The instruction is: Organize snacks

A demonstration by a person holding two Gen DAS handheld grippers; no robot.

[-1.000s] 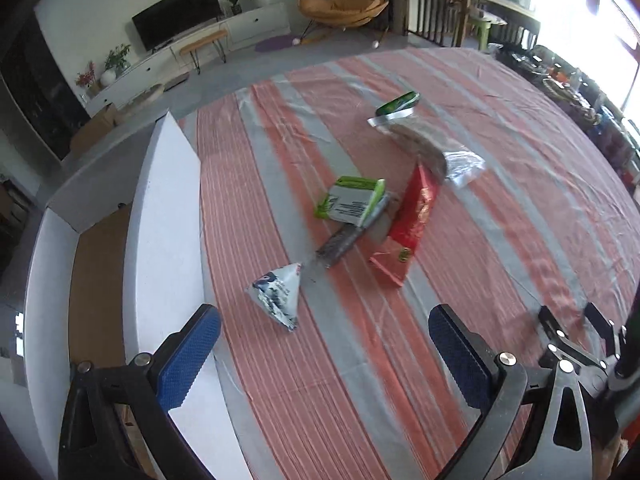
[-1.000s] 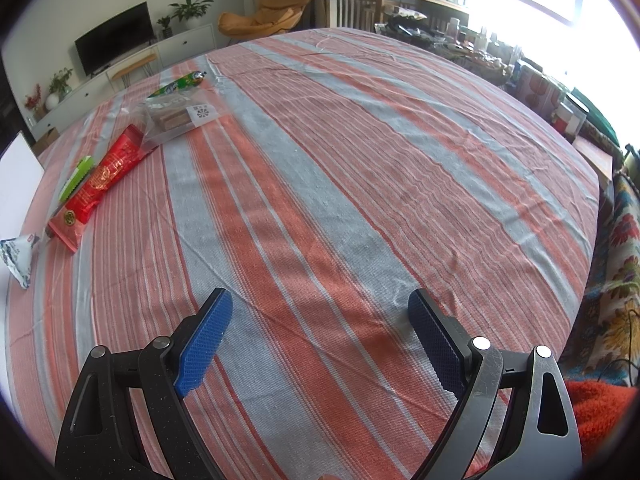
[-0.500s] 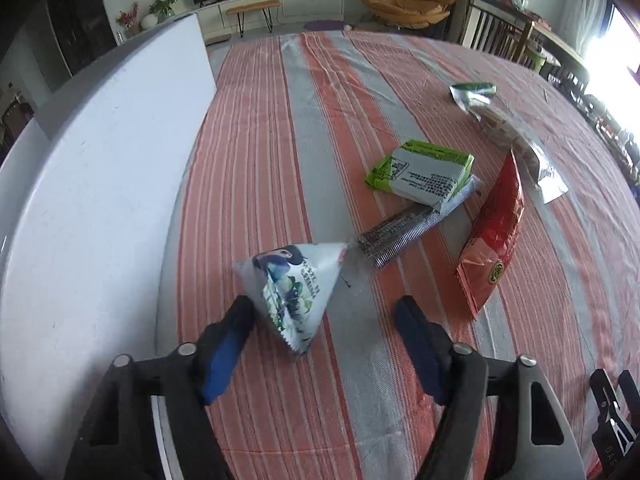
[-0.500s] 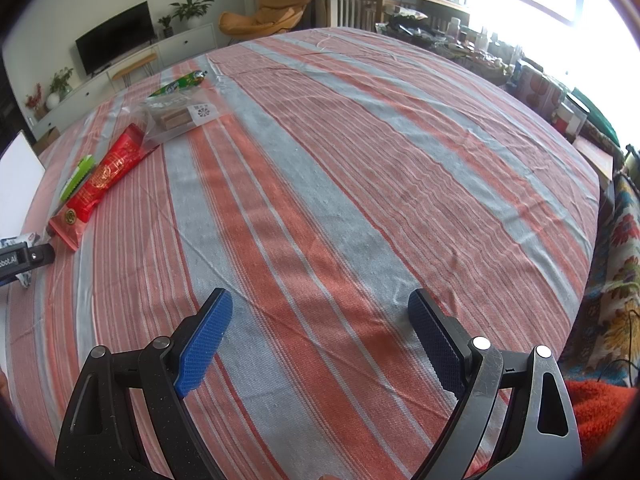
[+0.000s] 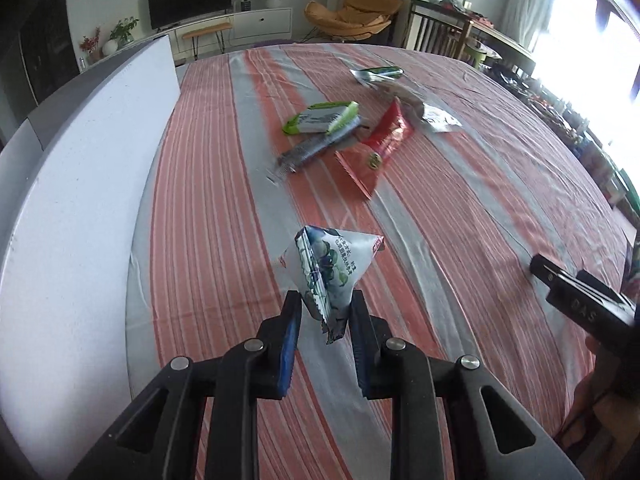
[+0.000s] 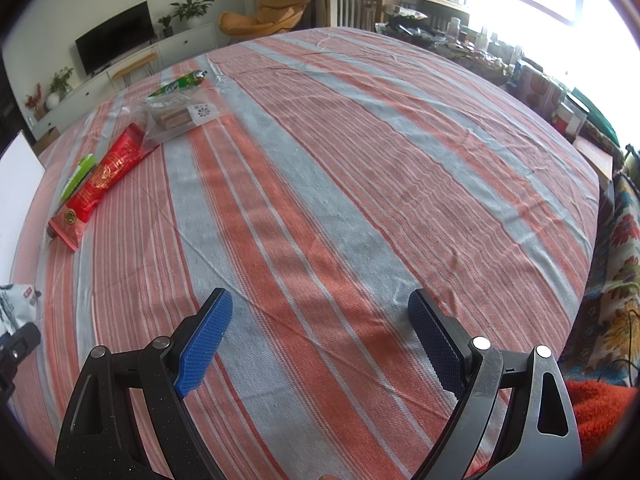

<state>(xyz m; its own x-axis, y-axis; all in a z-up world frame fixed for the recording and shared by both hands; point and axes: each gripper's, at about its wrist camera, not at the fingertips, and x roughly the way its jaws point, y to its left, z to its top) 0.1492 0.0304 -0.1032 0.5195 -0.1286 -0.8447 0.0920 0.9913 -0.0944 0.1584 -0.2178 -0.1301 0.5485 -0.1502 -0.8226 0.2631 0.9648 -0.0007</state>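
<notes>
Near the white box point(image 5: 80, 200), on the striped cloth point(image 5: 460, 208), the left gripper point(image 5: 325, 312) has just been closing and now pinches the pouch point(image 5: 326, 268) by its lower corner, probably to carry it to the box. Other snacks, among them a red packet point(image 5: 380, 144), lie well apart beyond. The right gripper point(image 6: 320, 332) hangs spread and empty, likely waiting its turn.
</notes>
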